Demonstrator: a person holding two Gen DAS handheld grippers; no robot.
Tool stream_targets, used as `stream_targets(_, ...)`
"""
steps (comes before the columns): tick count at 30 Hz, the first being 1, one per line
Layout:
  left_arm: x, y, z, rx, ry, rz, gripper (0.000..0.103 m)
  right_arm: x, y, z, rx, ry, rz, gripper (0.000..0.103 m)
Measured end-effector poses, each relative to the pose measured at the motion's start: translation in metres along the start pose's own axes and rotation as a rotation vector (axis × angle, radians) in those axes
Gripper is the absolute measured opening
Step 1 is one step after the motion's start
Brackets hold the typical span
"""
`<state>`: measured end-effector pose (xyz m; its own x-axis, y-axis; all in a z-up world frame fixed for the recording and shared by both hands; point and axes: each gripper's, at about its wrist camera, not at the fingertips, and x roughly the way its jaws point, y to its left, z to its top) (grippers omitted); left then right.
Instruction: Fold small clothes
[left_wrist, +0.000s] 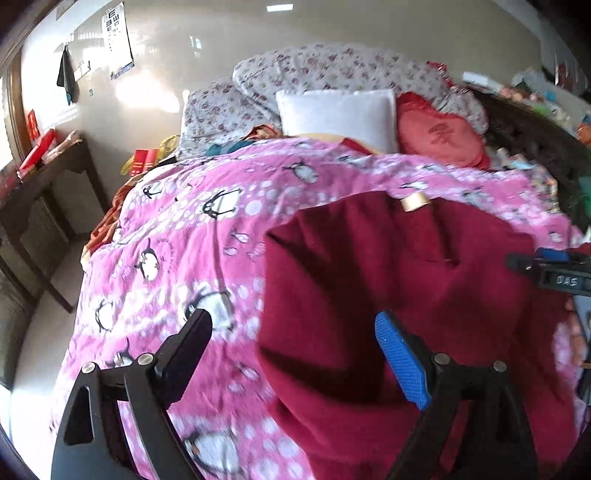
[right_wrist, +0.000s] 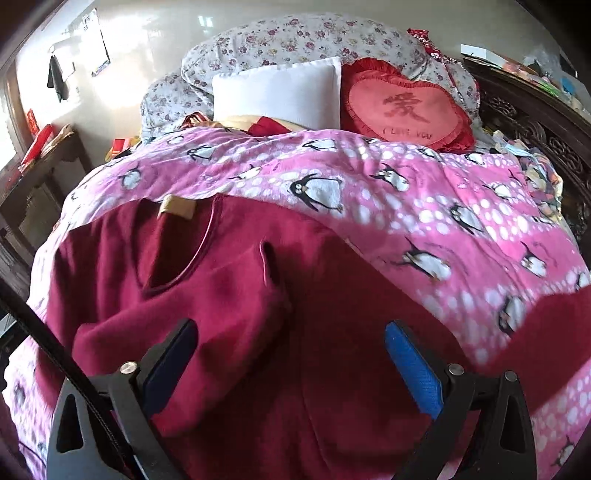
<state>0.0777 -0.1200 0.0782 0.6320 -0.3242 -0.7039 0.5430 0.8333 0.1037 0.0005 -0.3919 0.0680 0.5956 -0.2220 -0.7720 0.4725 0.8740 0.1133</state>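
Note:
A dark red fleece top with a V-neck and a tan label lies spread on a pink penguin blanket. My left gripper is open and straddles the top's left edge: the black finger is over the blanket, the blue pad over the cloth. In the right wrist view the same top has a sleeve folded over its front. My right gripper hovers open above that fold, and neither pad presses the cloth. The right gripper's body shows at the right edge of the left wrist view.
At the bed's head lie a white pillow, a red heart cushion and a floral quilt. A dark wooden table stands left of the bed and carved dark wood runs along the right. A black cable crosses the lower left.

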Motion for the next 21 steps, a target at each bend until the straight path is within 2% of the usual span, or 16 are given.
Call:
stream_targets(1,0.011,0.001,0.003,-0.005,0.015,0.024,0.09,0.004,0.004,0.002,-0.028,-0.005,0.008,0.07)
stream_targets(2,0.019,0.003,0.004,-0.017,0.029,0.037,0.09,0.003,0.005,0.003,-0.054,-0.022,-0.028,0.032)
stream_targets(3,0.027,0.008,0.005,-0.044,0.043,0.047,0.09,-0.004,0.005,0.004,-0.068,-0.049,-0.053,0.016)
stream_targets(5,0.032,0.019,0.004,-0.097,0.05,0.046,0.089,-0.025,-0.007,0.0,-0.036,-0.087,0.033,0.015)
stream_targets(6,0.034,0.026,0.002,-0.124,0.049,0.043,0.089,-0.038,-0.014,-0.005,-0.038,-0.105,0.046,0.014)
stream_targets(8,0.035,0.038,-0.003,-0.161,0.045,0.05,0.089,-0.059,-0.025,-0.023,-0.078,-0.126,-0.01,0.014)
stream_targets(11,0.042,0.045,-0.009,-0.178,0.071,0.063,0.09,-0.056,-0.036,-0.044,-0.128,-0.051,-0.066,0.014)
stream_targets(13,0.045,0.049,-0.013,-0.197,0.088,0.07,0.09,-0.046,-0.042,-0.052,-0.145,-0.008,-0.116,0.033)
stream_targets(15,0.041,0.053,-0.019,-0.218,0.093,0.051,0.089,-0.059,-0.044,-0.048,-0.105,-0.042,-0.142,0.059)
stream_targets(16,0.036,0.056,-0.024,-0.234,0.098,0.046,0.09,-0.069,-0.042,-0.043,-0.075,-0.077,-0.115,0.063)
stream_targets(18,0.027,0.058,-0.032,-0.249,0.096,0.044,0.089,-0.091,-0.026,-0.029,-0.047,-0.16,0.003,0.081)
stream_targets(21,0.01,0.057,-0.049,-0.269,0.089,0.024,0.089,-0.088,0.025,-0.011,-0.115,-0.156,0.191,0.081)
